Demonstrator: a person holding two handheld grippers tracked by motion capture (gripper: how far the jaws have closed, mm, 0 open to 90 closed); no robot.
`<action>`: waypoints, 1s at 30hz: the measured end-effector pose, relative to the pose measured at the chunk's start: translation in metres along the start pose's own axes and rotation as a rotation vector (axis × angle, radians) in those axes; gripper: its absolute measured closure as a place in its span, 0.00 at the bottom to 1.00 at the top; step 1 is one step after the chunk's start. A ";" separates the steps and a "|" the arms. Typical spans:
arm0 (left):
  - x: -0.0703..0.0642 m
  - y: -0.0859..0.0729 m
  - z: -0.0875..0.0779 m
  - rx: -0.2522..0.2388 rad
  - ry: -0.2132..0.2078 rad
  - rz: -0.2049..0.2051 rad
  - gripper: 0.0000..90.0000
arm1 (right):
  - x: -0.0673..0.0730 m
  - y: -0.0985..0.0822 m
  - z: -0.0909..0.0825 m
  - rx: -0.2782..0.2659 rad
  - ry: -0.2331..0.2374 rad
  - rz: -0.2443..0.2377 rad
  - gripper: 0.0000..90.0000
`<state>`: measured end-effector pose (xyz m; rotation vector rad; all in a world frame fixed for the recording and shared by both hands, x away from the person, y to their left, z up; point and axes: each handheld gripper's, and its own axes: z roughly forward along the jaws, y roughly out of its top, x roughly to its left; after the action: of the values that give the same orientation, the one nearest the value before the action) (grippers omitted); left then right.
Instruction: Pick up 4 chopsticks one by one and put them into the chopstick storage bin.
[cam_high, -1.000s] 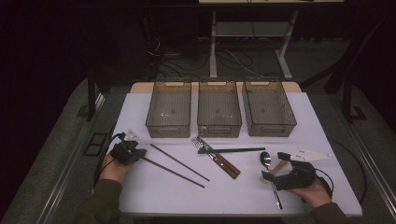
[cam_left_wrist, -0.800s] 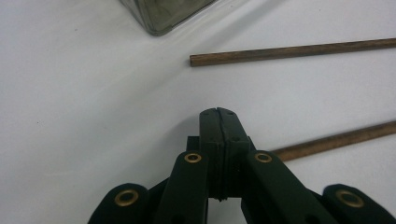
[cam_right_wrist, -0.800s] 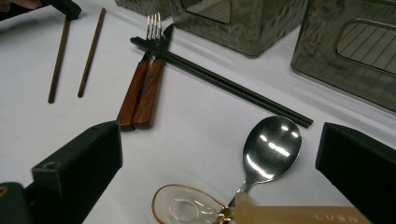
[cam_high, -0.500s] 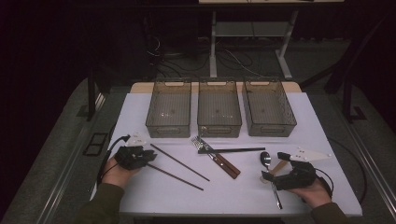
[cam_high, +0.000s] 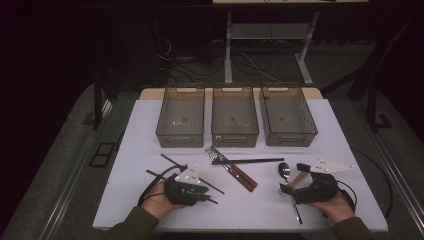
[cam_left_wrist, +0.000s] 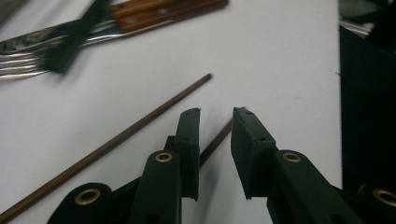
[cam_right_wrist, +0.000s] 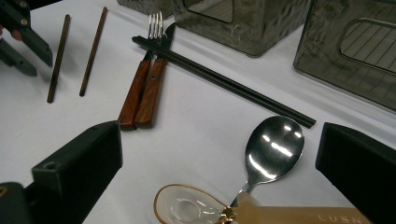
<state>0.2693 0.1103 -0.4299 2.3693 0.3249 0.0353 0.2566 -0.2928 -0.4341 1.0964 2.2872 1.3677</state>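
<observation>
two brown chopsticks (cam_high: 192, 176); left gripper (cam_left_wrist: 215, 122) jaws slightly parted, just been opening, over one; right gripper (cam_right_wrist: 219, 154) wide, empty; three bins (cam_high: 235, 120) far

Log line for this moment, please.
left tongs: opening, astride brown chopstick, no grip | right tongs: open over spoon | bins: empty

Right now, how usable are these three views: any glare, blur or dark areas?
High view: the white table is evenly lit, its surroundings nearly black. Left gripper view: the fork at top left is soft and smeared, while the jaws and the brown chopstick beside them read clearly. Right gripper view: sharp, with bright glare spots on the metal spoon bowl.
</observation>
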 end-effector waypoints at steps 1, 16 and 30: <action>-0.002 0.001 0.003 0.007 0.000 0.006 0.81 | 0.000 0.000 0.000 0.001 0.001 0.000 0.00; 0.001 -0.001 0.014 0.049 -0.015 0.039 0.87 | 0.000 0.000 0.000 0.002 0.002 -0.001 0.01; 0.001 -0.001 0.015 0.047 -0.026 0.037 0.92 | 0.001 0.000 0.000 0.007 0.004 -0.001 0.01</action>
<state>0.2720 0.1016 -0.4415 2.4207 0.2718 0.0146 0.2564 -0.2922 -0.4343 1.0961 2.2959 1.3641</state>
